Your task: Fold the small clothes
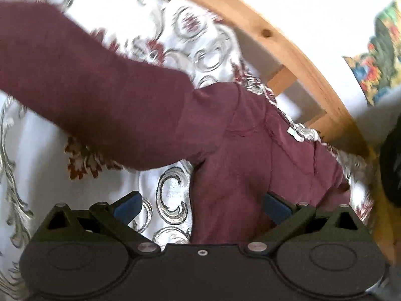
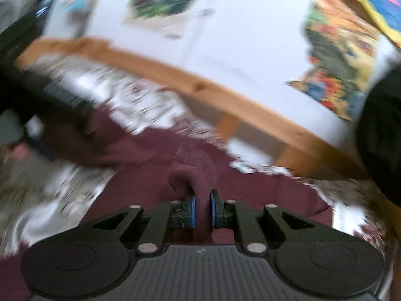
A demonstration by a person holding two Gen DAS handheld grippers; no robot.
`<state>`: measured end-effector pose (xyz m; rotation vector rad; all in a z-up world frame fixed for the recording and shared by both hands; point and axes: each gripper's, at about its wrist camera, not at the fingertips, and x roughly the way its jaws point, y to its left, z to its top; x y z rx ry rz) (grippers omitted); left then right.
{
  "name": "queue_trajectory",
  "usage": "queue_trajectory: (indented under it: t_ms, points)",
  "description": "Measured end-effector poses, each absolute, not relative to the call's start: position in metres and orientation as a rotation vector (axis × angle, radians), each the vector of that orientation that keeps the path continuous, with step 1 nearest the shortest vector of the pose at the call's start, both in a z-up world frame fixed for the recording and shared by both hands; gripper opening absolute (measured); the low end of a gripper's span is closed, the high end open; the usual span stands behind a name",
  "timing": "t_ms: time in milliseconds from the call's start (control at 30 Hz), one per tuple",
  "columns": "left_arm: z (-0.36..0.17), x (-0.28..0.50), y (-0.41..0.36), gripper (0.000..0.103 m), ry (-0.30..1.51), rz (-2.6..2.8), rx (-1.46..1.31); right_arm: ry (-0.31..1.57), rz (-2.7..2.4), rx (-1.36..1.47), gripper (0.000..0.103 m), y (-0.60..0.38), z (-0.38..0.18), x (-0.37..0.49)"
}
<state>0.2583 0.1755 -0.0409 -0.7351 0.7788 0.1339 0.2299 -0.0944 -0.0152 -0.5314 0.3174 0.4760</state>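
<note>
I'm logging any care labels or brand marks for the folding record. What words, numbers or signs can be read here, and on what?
None can be read.
The small white tag at the edge of the maroon garment: too small and blurred to read.
The colourful pictures on the wall: blurred, no legible text.

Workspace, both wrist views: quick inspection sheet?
Surface: patterned white cloth, wooden rail behind.
Job's things: maroon garment spread out, one sleeve stretched left.
Clutter: nothing seen.
Grippers: left claw open over the garment, holding nothing; right claw shut on a garment fold.
Cables: nothing seen.
Surroundings: white wall, colourful pictures; right view blurred.
</note>
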Motion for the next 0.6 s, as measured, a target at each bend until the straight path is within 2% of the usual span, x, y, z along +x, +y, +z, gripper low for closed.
queue_trajectory:
  t_ms: [133, 167, 200, 267, 333, 400, 500, 600]
  points:
    - [-0.046, 0.262, 0.171, 0.102, 0.797, 0.126, -0.737, 0.362, 0.522, -0.585, 0.018, -0.080, -0.032, 0.225]
    - [-0.047, 0.263, 0.168, 0.102, 0.799, 0.115, -0.722, 0.385, 0.538, -0.578, 0.028, -0.081, -0.032, 0.227]
    - [-0.047, 0.264, 0.164, 0.102, 0.801, 0.103, -0.710, 0.416, 0.555, -0.563, 0.047, -0.082, -0.032, 0.232]
    - [-0.048, 0.266, 0.159, 0.102, 0.805, 0.082, -0.691, 0.487, 0.592, -0.508, 0.069, -0.085, -0.032, 0.241]
    - [-0.051, 0.269, 0.157, 0.102, 0.812, 0.073, -0.684, 0.546, 0.632, -0.444, 0.074, -0.093, -0.028, 0.249]
    - [-0.053, 0.270, 0.155, 0.102, 0.815, 0.068, -0.682, 0.588, 0.644, -0.368, 0.085, -0.106, -0.021, 0.254]
    - [-0.056, 0.275, 0.146, 0.102, 0.815, 0.043, -0.664, 0.592, 0.606, -0.260, 0.092, -0.134, -0.008, 0.260]
    - [-0.063, 0.283, 0.124, 0.102, 0.842, -0.017, -0.596, 0.557, 0.493, -0.219, 0.094, -0.161, -0.003, 0.279]
